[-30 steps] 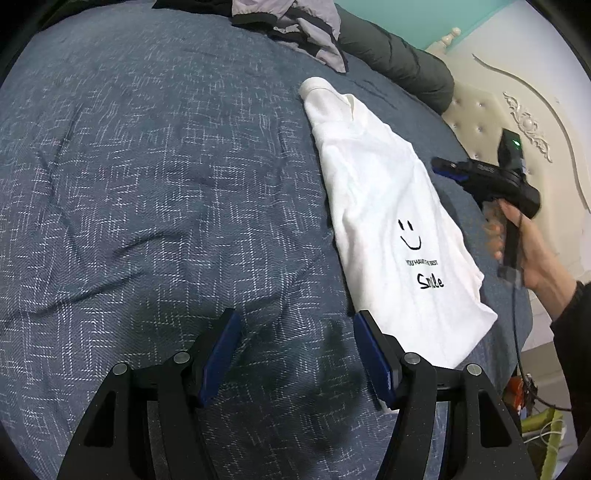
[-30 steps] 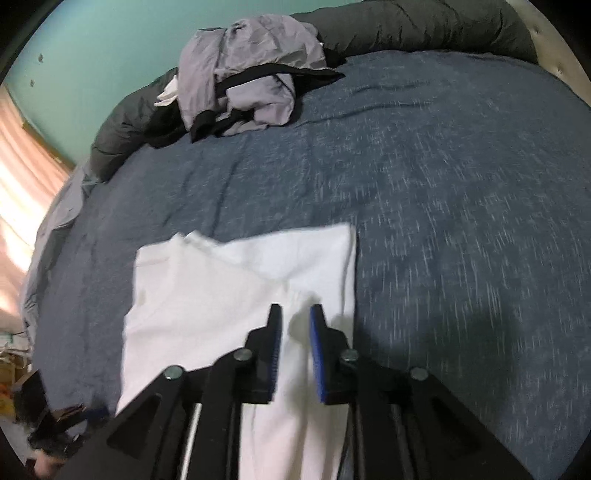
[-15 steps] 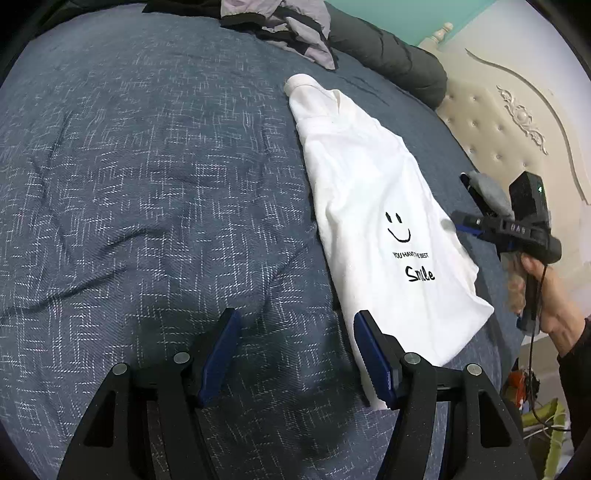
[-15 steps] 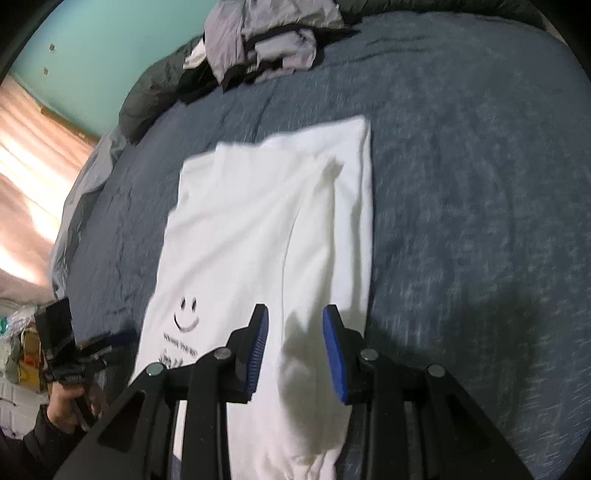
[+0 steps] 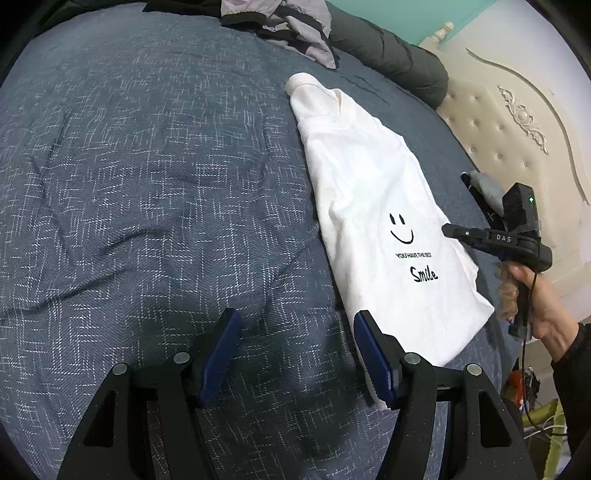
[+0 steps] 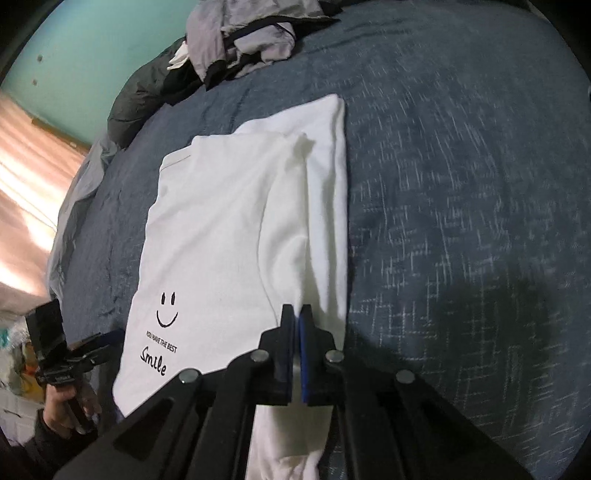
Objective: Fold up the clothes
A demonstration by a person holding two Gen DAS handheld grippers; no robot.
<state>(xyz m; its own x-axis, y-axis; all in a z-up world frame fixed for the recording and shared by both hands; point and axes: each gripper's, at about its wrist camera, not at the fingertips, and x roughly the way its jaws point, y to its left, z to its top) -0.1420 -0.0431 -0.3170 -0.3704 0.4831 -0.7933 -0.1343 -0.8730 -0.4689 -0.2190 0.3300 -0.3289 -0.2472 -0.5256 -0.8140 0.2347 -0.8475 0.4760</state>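
A white T-shirt (image 5: 369, 184) with a black smiley and "Smile" print lies flat on the blue bedcover (image 5: 147, 184), one side folded in over its body (image 6: 295, 221). My right gripper (image 6: 295, 308) has its jaws together at the edge of that folded side, level with the print, pinching the fabric. Seen from the left wrist view, the right gripper (image 5: 447, 229) touches the shirt's right edge, held by a hand (image 5: 535, 295). My left gripper (image 5: 295, 317) stands open over bare bedcover, its right finger beside the hem corner. The left gripper (image 6: 99, 339) also appears left of the shirt.
A heap of grey and black clothes (image 5: 288, 22) (image 6: 251, 33) lies at the far end of the bed, against a dark rolled duvet (image 5: 399, 55). A cream tufted headboard (image 5: 509, 140) rises past the shirt. Wide blue bedcover (image 6: 461, 184) stretches beside the shirt.
The right gripper came down along the shirt from its collar end to beside the print, and its jaws closed at the folded edge. The left gripper kept still and open.
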